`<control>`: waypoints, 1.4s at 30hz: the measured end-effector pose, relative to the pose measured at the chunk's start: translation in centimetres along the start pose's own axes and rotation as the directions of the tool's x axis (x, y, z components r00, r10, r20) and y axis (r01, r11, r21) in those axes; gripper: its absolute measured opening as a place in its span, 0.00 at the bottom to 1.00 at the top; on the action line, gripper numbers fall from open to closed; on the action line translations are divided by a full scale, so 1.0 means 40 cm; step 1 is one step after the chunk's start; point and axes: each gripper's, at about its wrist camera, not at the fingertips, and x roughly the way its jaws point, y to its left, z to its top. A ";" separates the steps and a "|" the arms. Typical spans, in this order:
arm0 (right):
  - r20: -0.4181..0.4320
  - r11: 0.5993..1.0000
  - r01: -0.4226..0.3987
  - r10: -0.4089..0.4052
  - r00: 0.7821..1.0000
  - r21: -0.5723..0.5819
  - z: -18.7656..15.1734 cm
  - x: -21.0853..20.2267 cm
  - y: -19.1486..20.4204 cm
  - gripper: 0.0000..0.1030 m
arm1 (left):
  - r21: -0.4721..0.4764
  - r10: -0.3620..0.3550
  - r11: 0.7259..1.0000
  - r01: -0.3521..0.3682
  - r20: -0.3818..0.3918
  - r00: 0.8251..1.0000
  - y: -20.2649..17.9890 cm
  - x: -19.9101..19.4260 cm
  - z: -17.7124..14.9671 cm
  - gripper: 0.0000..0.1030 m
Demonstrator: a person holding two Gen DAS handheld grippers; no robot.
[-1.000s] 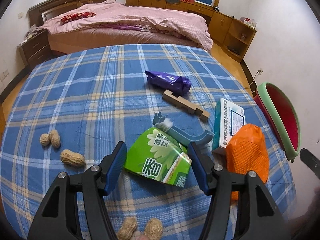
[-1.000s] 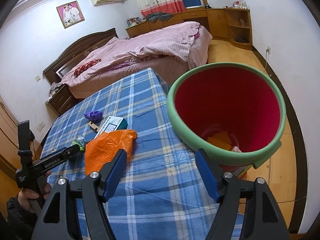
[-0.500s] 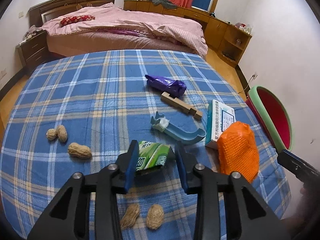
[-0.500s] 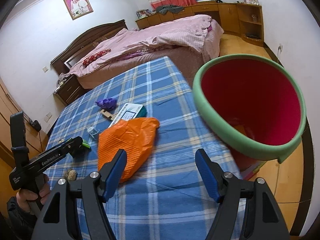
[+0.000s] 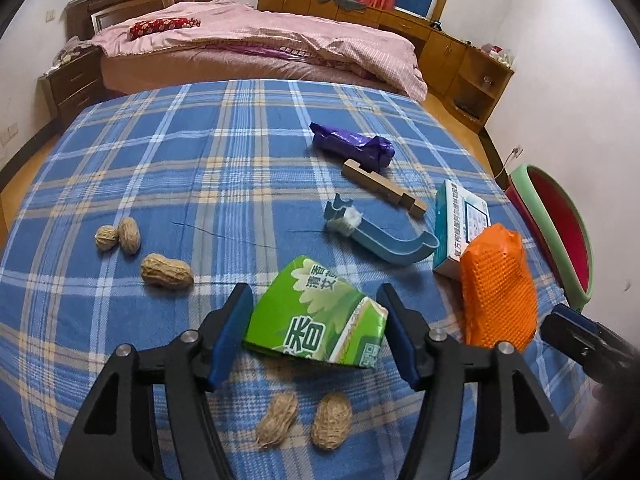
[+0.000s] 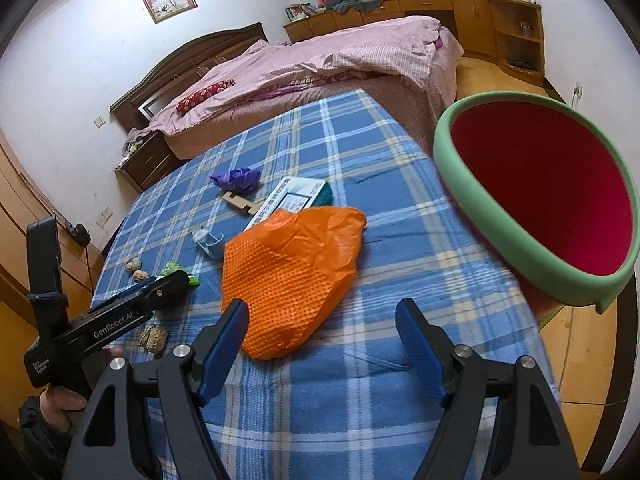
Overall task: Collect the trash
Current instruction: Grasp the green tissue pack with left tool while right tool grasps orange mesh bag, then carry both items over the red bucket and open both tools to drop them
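Observation:
A green tissue packet [image 5: 316,316] lies on the blue plaid table [image 5: 200,160] between the jaws of my left gripper [image 5: 316,300]. Those jaws are opening; the blue pads stand at the packet's two sides without squeezing it. An orange mesh bag [image 6: 292,276] lies crumpled just ahead of my right gripper [image 6: 320,308], its near end beside the left fingertip. The right jaws are opening too, with nothing pressed between them. The bin, green-rimmed and red inside [image 6: 552,200], stands off the table's right edge.
A purple wrapper [image 5: 352,146], wooden block [image 5: 384,188], blue curved piece [image 5: 384,240], boxed carton [image 5: 460,228] and several peanuts [image 5: 166,272] also lie on the table. A bed [image 5: 260,40] and cabinets are behind. A hand [image 6: 60,400] holds the left gripper [image 6: 160,284].
My left jaws squeezed the green packet half a second ago and have spread again; the packet has sprung back flat. My right gripper swung left from the bin toward the orange bag.

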 end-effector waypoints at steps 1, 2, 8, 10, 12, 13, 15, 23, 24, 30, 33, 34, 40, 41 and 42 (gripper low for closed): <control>-0.005 1.000 0.001 -0.001 1.000 -0.001 -0.001 0.006 0.003 0.76 | 0.004 0.002 1.000 -0.002 0.002 1.000 -0.001 0.000 -0.002 0.62; -0.012 1.000 0.003 -0.003 1.000 -0.002 -0.002 0.015 0.006 0.76 | 0.006 0.002 1.000 -0.002 0.004 1.000 -0.002 0.000 -0.002 0.62; -0.023 1.000 0.012 -0.012 1.000 -0.004 0.006 0.051 0.019 0.76 | 0.002 -0.011 1.000 0.011 0.015 1.000 0.005 -0.015 -0.010 0.57; -0.018 1.000 0.009 -0.009 1.000 -0.008 0.006 0.055 0.026 0.76 | -0.007 -0.024 1.000 0.024 0.024 0.999 0.009 -0.026 -0.012 0.57; -0.008 1.000 0.023 -0.023 1.000 -0.015 0.002 0.058 0.033 0.58 | -0.010 -0.031 0.999 0.032 0.036 0.999 0.010 -0.038 -0.012 0.57; -0.009 0.999 0.026 -0.026 1.000 -0.026 0.000 0.060 0.038 0.50 | -0.009 -0.033 0.999 0.033 0.042 0.999 0.010 -0.045 -0.012 0.57; -0.019 0.999 0.002 -0.003 1.000 -0.033 -0.005 0.062 0.043 0.30 | -0.007 -0.038 0.999 0.038 0.050 0.998 0.009 -0.055 -0.010 0.57; 0.046 0.996 -0.068 0.071 0.996 -0.062 -0.020 0.010 0.057 0.10 | 0.009 -0.061 0.998 0.060 0.096 0.993 -0.014 -0.113 0.000 0.57; 0.058 0.996 -0.069 0.073 0.996 -0.064 -0.019 0.000 0.056 0.10 | 0.012 -0.065 0.998 0.064 0.103 0.993 -0.018 -0.120 0.000 0.57; 0.134 0.996 -0.070 0.077 0.988 -0.054 -0.010 -0.073 0.034 0.09 | 0.048 -0.085 0.996 0.079 0.142 0.986 -0.053 -0.165 0.009 0.57; 0.169 0.997 -0.061 0.068 0.983 -0.048 -0.003 -0.106 0.021 0.09 | 0.068 -0.093 0.994 0.083 0.157 0.983 -0.077 -0.181 0.017 0.57; 0.180 0.997 -0.057 0.064 0.982 -0.045 0.001 -0.116 0.015 0.09 | 0.072 -0.094 0.994 0.083 0.160 0.983 -0.084 -0.185 0.019 0.57; 0.241 0.999 -0.026 0.032 0.970 -0.027 0.014 -0.169 -0.031 0.08 | 0.101 -0.094 0.992 0.077 0.177 0.980 -0.139 -0.188 0.036 0.57; 0.249 1.000 -0.020 0.025 0.968 -0.023 0.014 -0.177 -0.040 0.09 | 0.107 -0.098 0.991 0.080 0.175 0.980 -0.146 -0.187 0.037 0.57; 0.255 1.000 -0.015 0.020 0.967 -0.019 0.015 -0.182 -0.048 0.09 | 0.118 -0.104 0.989 0.084 0.175 0.979 -0.162 -0.184 0.042 0.57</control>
